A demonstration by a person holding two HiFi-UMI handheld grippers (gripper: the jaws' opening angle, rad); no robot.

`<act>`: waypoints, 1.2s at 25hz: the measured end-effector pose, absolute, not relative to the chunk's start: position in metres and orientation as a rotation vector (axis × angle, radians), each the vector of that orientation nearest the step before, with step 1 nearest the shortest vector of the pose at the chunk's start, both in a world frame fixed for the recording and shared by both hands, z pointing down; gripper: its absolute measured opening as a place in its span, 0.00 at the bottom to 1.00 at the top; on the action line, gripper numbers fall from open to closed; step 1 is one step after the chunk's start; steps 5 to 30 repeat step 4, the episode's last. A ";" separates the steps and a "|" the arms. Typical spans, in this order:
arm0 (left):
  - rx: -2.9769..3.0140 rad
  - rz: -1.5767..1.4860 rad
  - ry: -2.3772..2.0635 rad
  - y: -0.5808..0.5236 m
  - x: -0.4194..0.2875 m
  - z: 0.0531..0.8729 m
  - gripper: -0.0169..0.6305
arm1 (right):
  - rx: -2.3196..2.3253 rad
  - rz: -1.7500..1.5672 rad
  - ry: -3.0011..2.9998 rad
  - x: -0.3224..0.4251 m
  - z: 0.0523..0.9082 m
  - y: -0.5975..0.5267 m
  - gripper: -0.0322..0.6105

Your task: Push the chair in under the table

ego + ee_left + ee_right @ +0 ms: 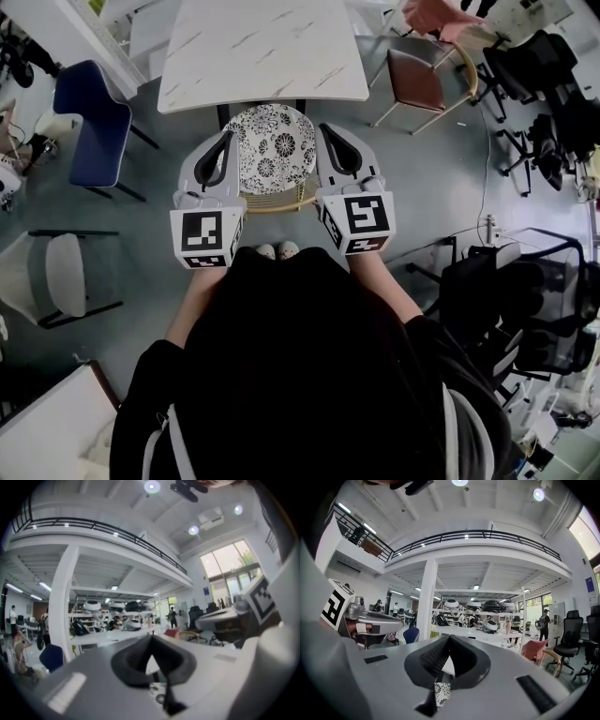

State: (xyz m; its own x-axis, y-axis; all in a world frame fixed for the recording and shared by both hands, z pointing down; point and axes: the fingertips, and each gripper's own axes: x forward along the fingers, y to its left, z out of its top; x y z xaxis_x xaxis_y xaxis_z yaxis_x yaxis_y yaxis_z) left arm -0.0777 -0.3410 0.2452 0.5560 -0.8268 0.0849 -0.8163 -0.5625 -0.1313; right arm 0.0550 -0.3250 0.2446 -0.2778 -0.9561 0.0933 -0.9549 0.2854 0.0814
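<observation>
A round chair seat covered in black-and-white floral fabric [272,145], with a curved pale rattan backrest [277,203] along its near side, sits at the centre of the head view, just below a rectangular white marble-patterned tabletop [262,47] that fills the upper middle of the frame. Only the seat's far edge meets the table's near edge. Almost the whole floral disc and all of the backrest show in front of the table, so the chair is not tucked under it. By that reading most of the push is left, with the seat to travel up the frame until the tabletop covers it. The grey left gripper [225,141] lies along the seat's left side and the matching right gripper [328,131] along its right side, both pointing level towards the table and both crossing the ends of the backrest. Whether either presses on the backrest cannot be told. In each gripper view the dark padded jaws meet at their tips with nothing held between them, and a sliver of floral fabric shows below. The toes of the person's pale shoes [277,250] stand just behind the backrest, above a black top [300,375]. On the grey floor [422,187], a blue chair [89,117] stands at upper left, a brown-seated chair [417,80] at upper right and black office chairs [525,309] at right.
</observation>
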 end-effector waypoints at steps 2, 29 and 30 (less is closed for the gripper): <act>-2.706 -0.215 1.431 -0.343 -0.077 0.246 0.04 | 1.807 -0.012 -2.417 0.056 0.245 -0.327 0.08; -2.709 -0.219 1.433 -0.344 -0.077 0.247 0.04 | 1.809 -0.009 -2.418 0.056 0.244 -0.329 0.08; -2.709 -0.219 1.433 -0.344 -0.077 0.247 0.04 | 1.809 -0.009 -2.418 0.056 0.244 -0.329 0.08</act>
